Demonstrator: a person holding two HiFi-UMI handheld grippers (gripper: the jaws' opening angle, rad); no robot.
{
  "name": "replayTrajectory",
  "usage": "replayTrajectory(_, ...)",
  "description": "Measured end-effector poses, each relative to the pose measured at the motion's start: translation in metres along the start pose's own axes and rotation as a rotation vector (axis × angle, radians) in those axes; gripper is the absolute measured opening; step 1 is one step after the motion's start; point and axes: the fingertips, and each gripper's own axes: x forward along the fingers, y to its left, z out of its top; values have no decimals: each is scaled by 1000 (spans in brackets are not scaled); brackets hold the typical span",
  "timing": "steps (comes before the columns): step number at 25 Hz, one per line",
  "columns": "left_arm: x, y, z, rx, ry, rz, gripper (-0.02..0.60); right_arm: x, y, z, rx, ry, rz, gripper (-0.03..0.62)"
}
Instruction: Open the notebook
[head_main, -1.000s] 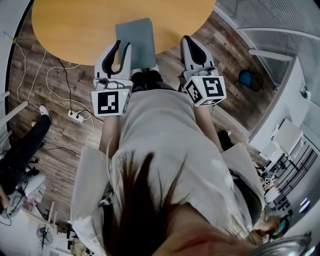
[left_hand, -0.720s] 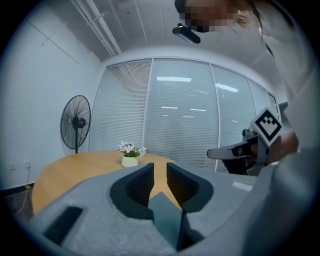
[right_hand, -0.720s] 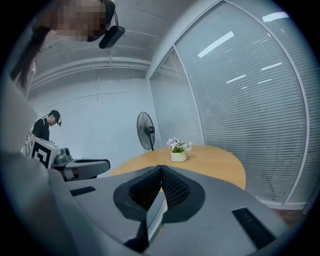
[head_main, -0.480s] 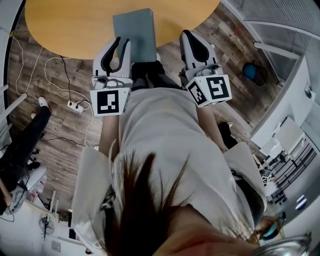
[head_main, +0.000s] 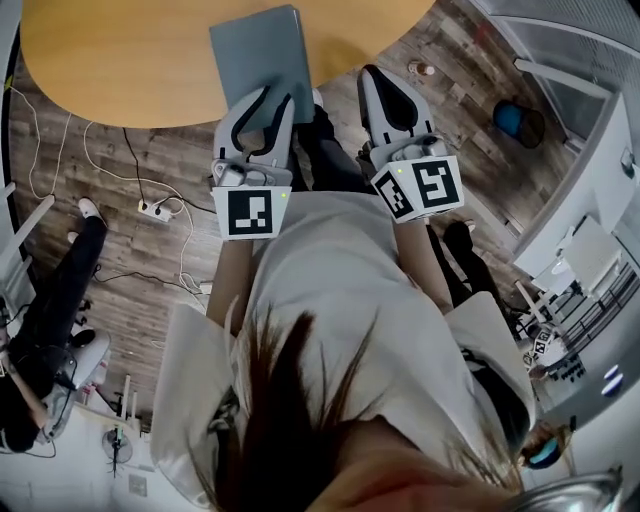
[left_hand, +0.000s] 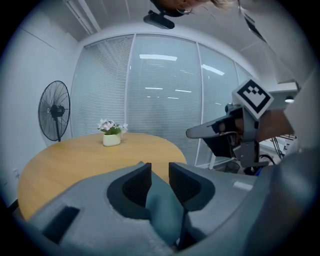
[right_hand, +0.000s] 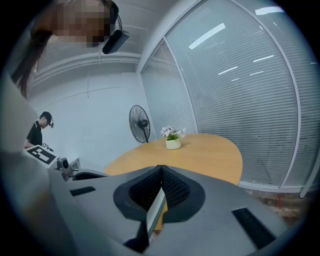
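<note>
- Notebook (head_main: 262, 55): lies flat and closed on the round wooden table (head_main: 120, 60), at the rim nearest the person, long side slanting slightly away from them.
- Look of it: thin, rectangular, with a plain grey-blue cover; no print or marking to make out, far corners square and flat.
- Near end of it: sits under the left gripper (head_main: 270, 100) in the head view, so no telling whether it reaches past the table's rim.
- Left gripper, from its own view (left_hand: 160, 172): jaws apart and opening, dark ribbed pads facing each other, the grey-blue cover (left_hand: 162, 210) filling the gap between and below them; pads not visibly pressing on it.
- Right gripper (head_main: 375, 80): hangs beside the notebook's right edge, clear of it, over the table's rim.
- Right gripper, from its own view (right_hand: 161, 170): jaw tips together, closed; a thin pale strip shows in the slot behind the tips, too narrow to identify.
- Further back on the table: a small pale pot of flowers (left_hand: 111, 139), well apart from the notebook.
- Beyond the table: a standing fan (left_hand: 54, 111) in front of glass walls with blinds.
- On the plank floor to the left: a white power strip (head_main: 153, 210) with trailing cables.
</note>
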Motion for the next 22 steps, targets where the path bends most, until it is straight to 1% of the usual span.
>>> replayTrajectory(3, 12, -17, -15, 15, 40, -54, 142, 0, -4, -12, 15, 10, -20, 2)
replayTrajectory(6, 21, -32, -27, 45, 64, -90, 163, 0, -8, -26, 27, 22, -36, 2)
replayTrajectory(10, 30, -54, -44, 58, 72, -136, 212, -4, -12, -47, 50, 42, -62, 2)
replayTrajectory(11, 31, -59, -47, 72, 79, -148, 219, -5, -14, -52, 57, 46, -70, 2)
replayTrajectory(16, 33, -77, -66, 178, 133, -191, 242, -14, -17, -67, 77, 60, -107, 2)
replayTrajectory(22, 39, -81, -86, 332, 204, -178, 242, -22, -20, -72, 91, 58, -138, 2)
